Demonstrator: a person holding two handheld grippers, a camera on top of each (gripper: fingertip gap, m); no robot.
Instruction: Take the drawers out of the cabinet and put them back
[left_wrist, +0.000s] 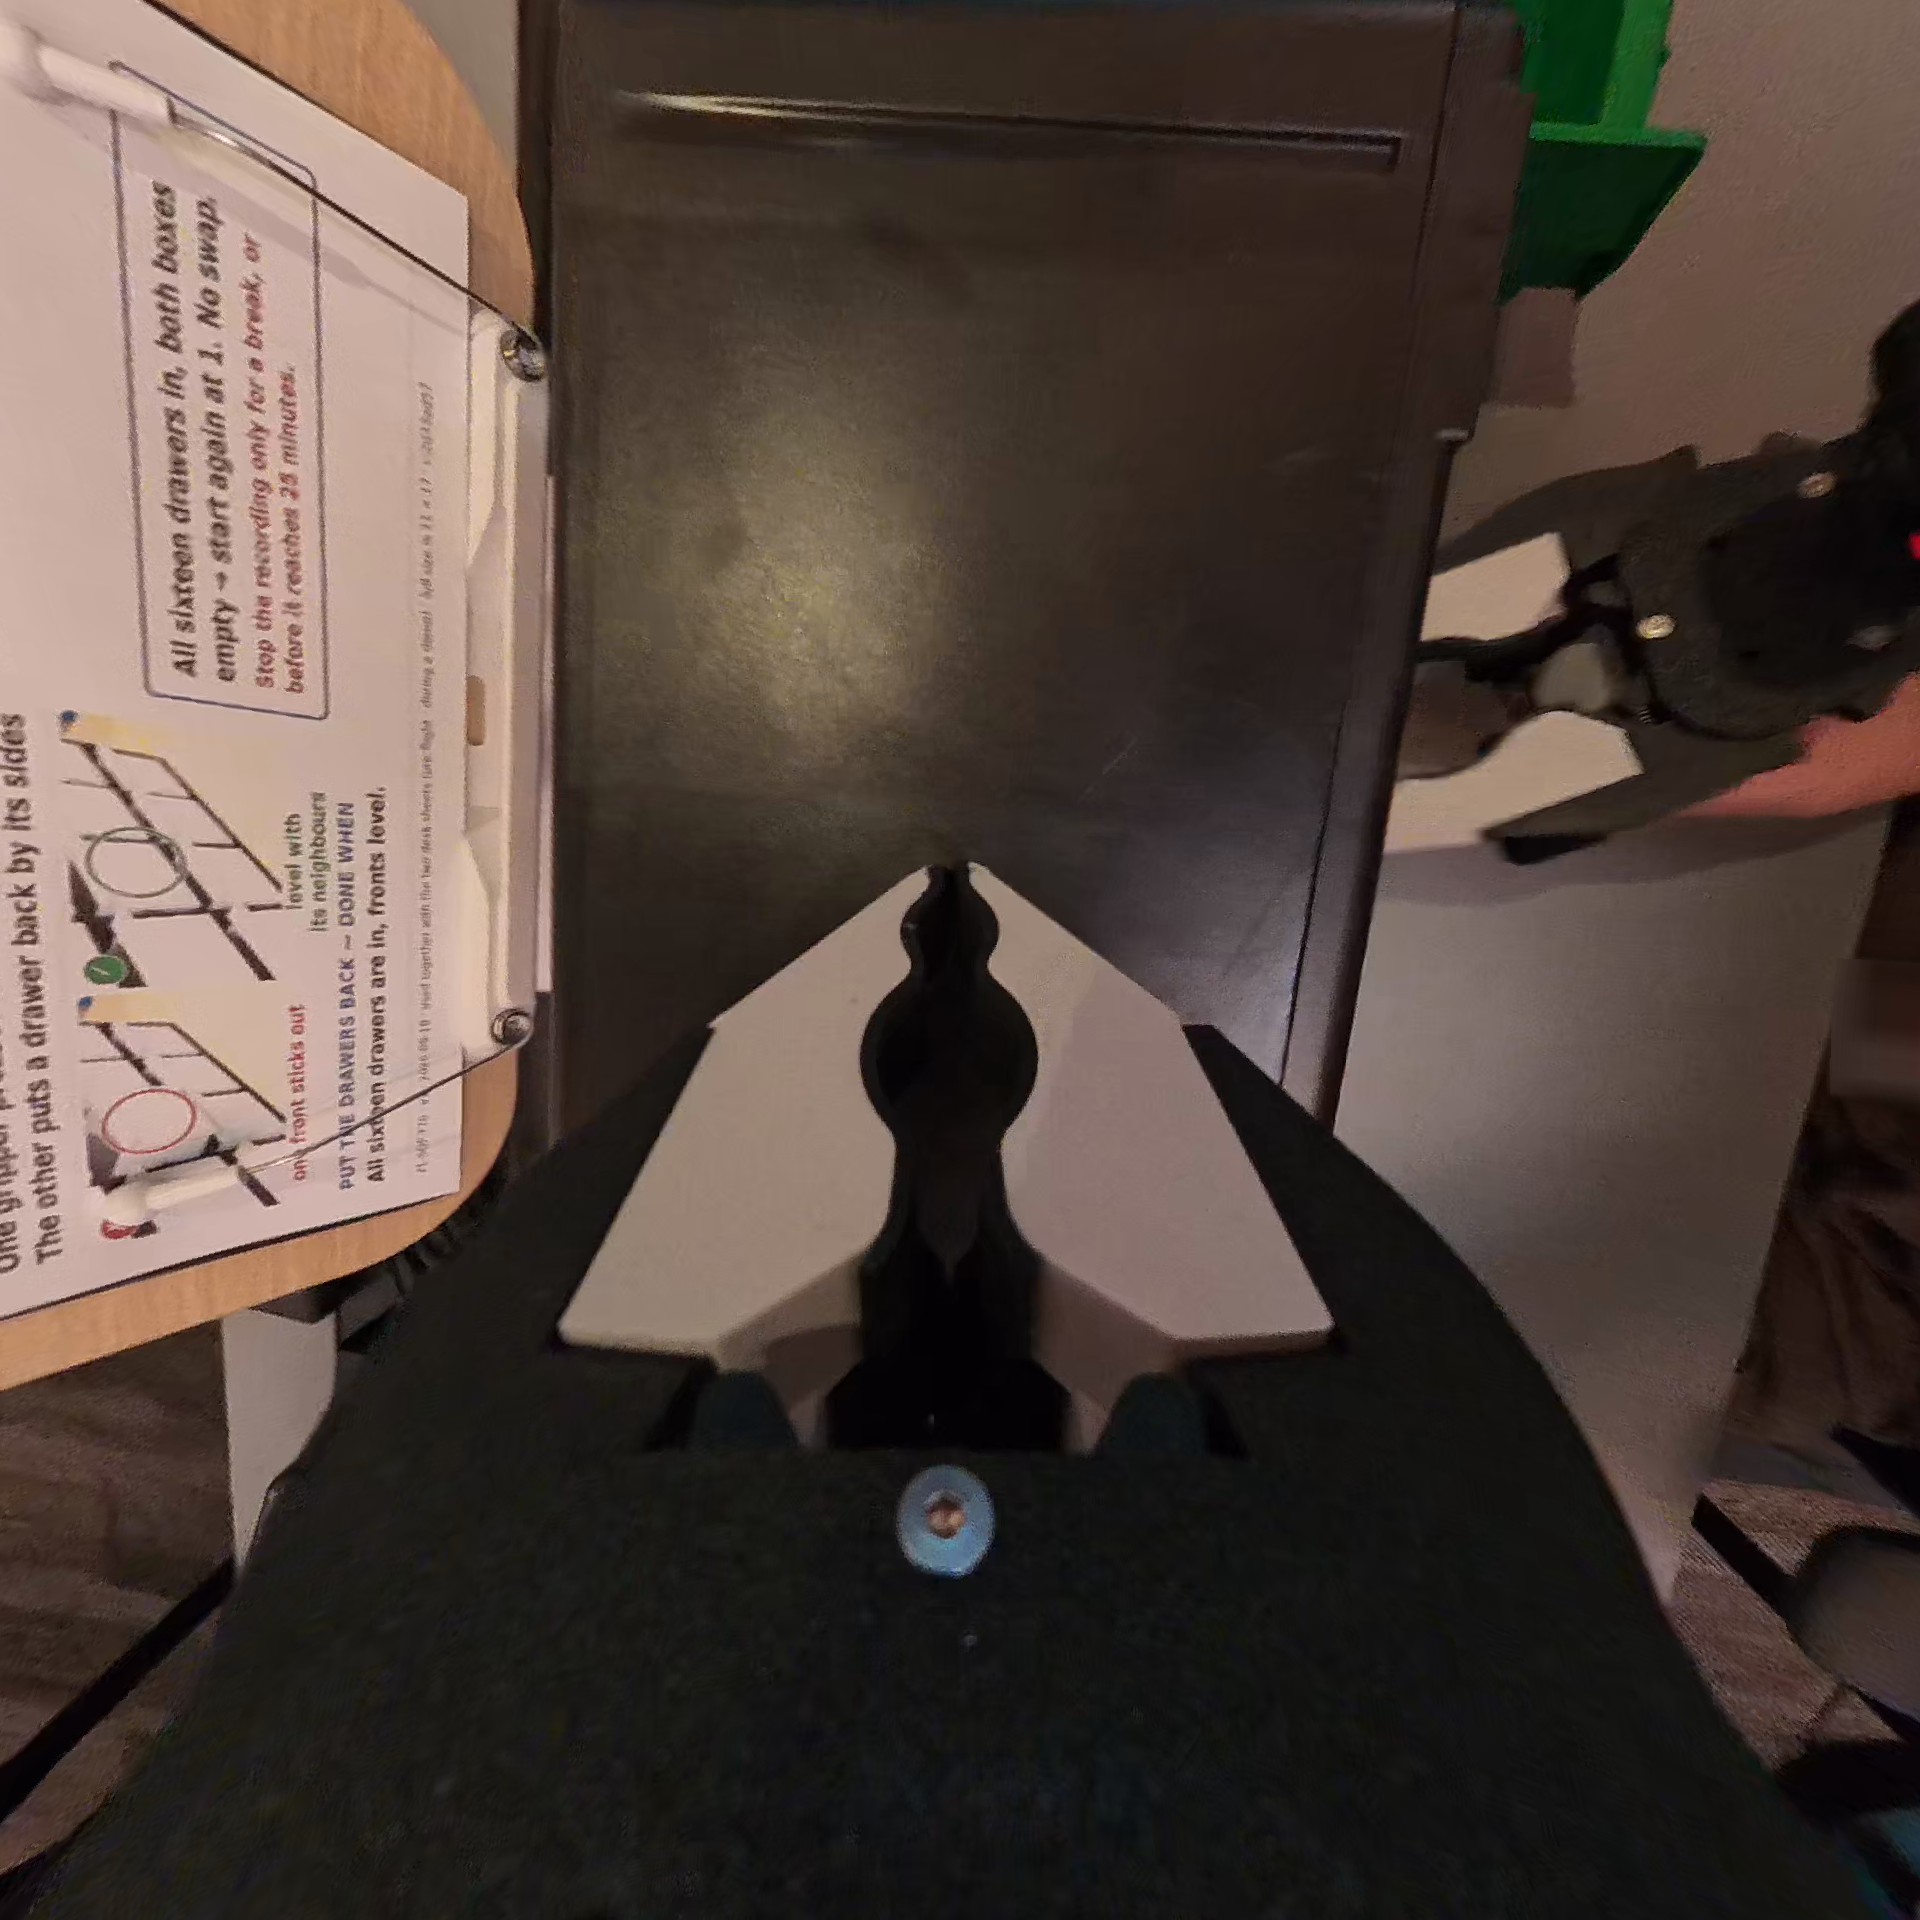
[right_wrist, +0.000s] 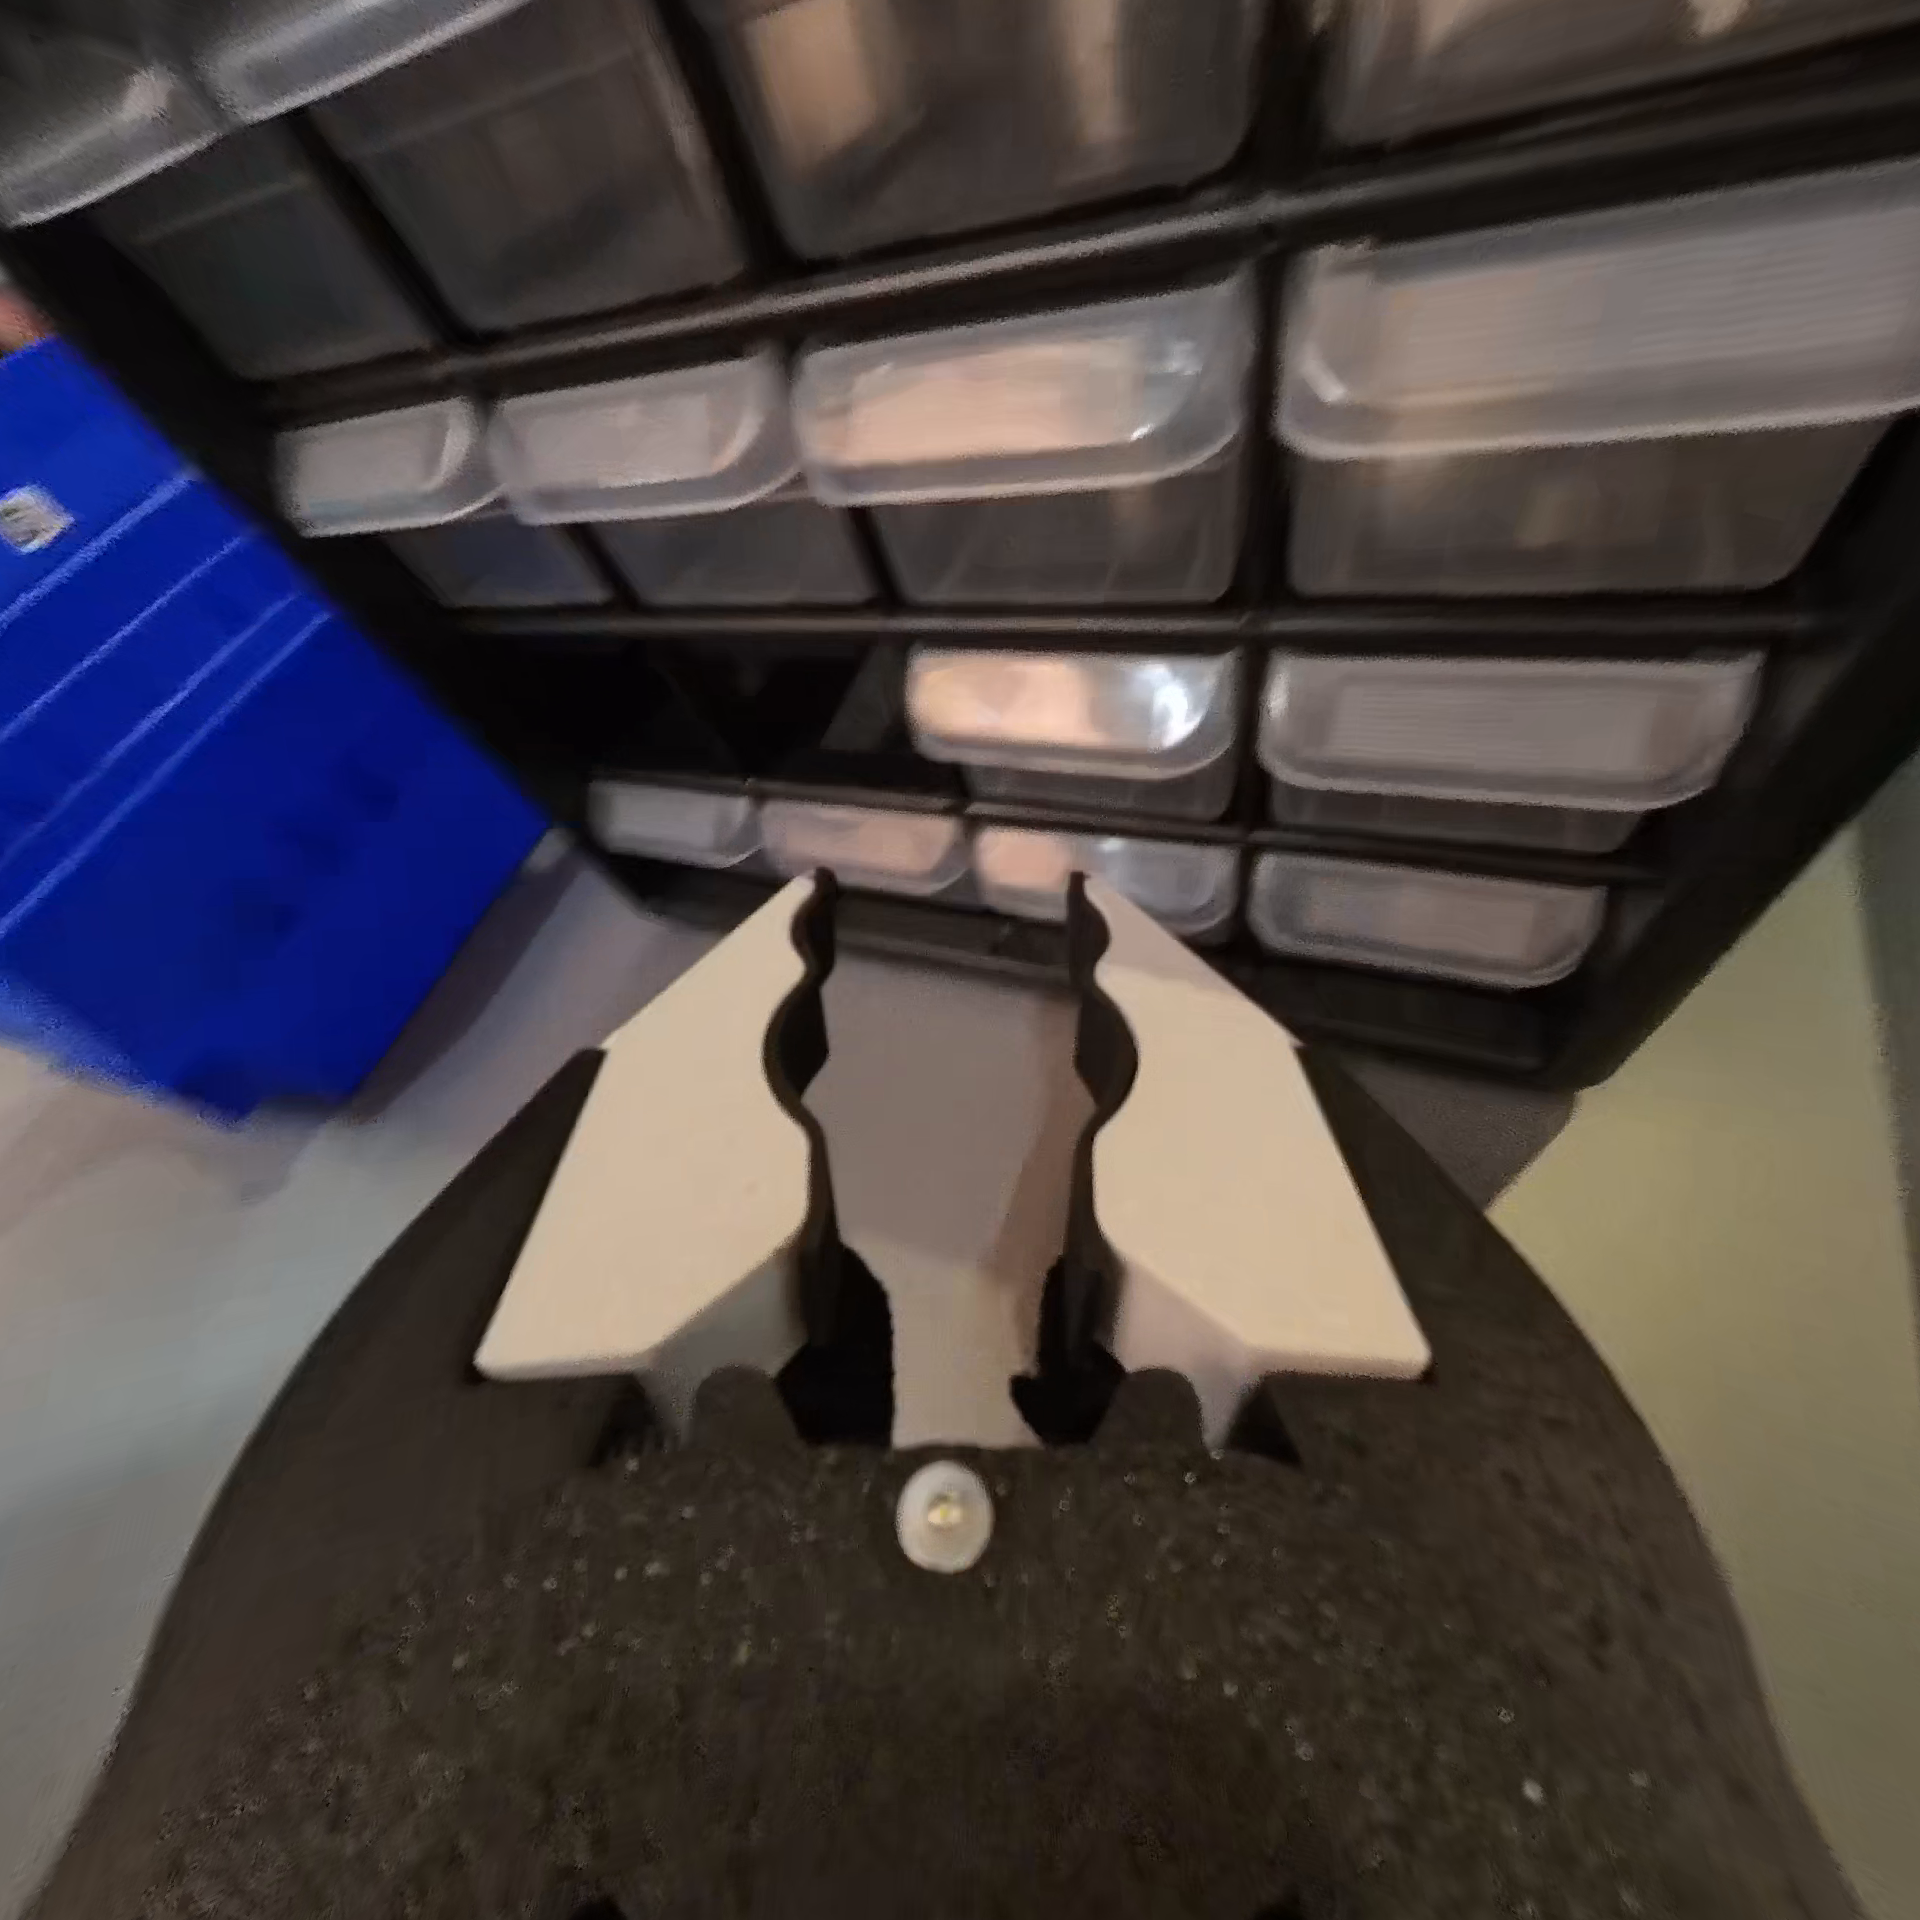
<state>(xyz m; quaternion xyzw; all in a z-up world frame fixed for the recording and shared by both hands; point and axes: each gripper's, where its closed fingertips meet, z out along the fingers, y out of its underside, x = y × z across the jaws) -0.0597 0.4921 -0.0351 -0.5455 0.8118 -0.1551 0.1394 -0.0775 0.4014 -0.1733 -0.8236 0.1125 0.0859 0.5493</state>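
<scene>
The black cabinet (right_wrist: 1143, 623) stands close in the right wrist view, with its front of clear plastic drawers (right_wrist: 1023, 436) in several rows. Two slots at the left of the third row (right_wrist: 727, 717) are dark and hold no drawer. My right gripper (right_wrist: 951, 894) is open and empty, its tips just in front of the bottom row. In the left wrist view my left gripper (left_wrist: 948, 873) is shut and empty, its tips at the cabinet's plain black outer panel (left_wrist: 987, 468). The right gripper also shows there (left_wrist: 1475, 665), past the cabinet's right edge.
A blue bin (right_wrist: 187, 748) stands left of the cabinet on the pale table (right_wrist: 156, 1299). A printed sheet (left_wrist: 229, 623) lies on a wooden tabletop (left_wrist: 488, 208) left of the panel. A green object (left_wrist: 1600, 156) sits behind the cabinet. A hand (left_wrist: 1849, 758) holds the right gripper.
</scene>
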